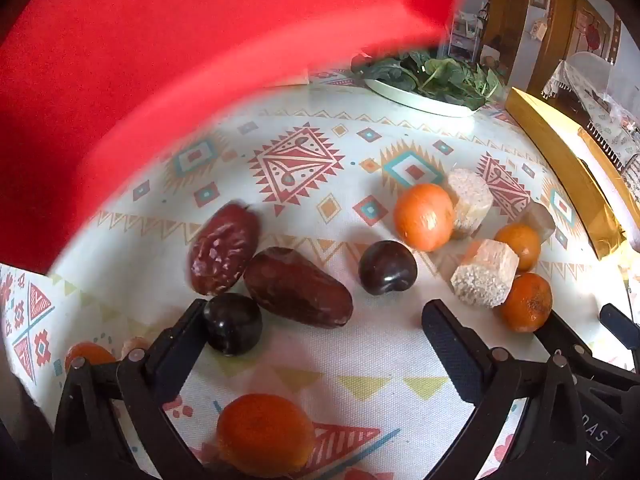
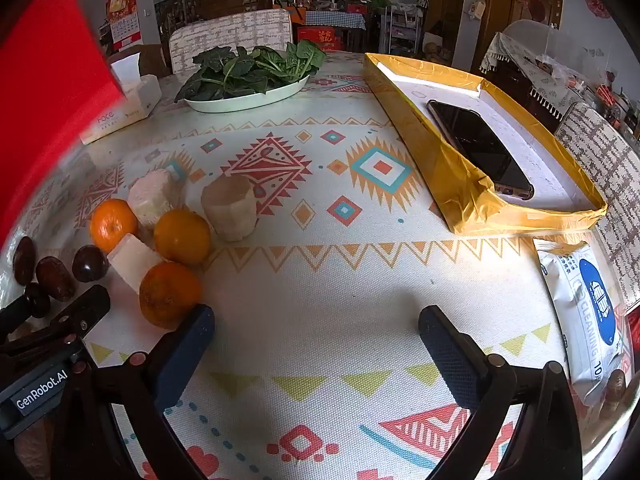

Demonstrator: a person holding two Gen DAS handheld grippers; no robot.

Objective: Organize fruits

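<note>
Fruits lie on the patterned tablecloth. In the left wrist view, two brown dates and two dark plums lie ahead of my open left gripper; its left finger touches the near plum. Several oranges and pale cane chunks lie to the right, and one orange sits between the fingers near the camera. My right gripper is open and empty; its left finger is beside an orange in a cluster of oranges and chunks.
A plate of spinach and a tissue box stand at the back. A yellow-edged tray holds a phone on the right. A wipes pack lies at the right edge. A red shape blocks the upper left.
</note>
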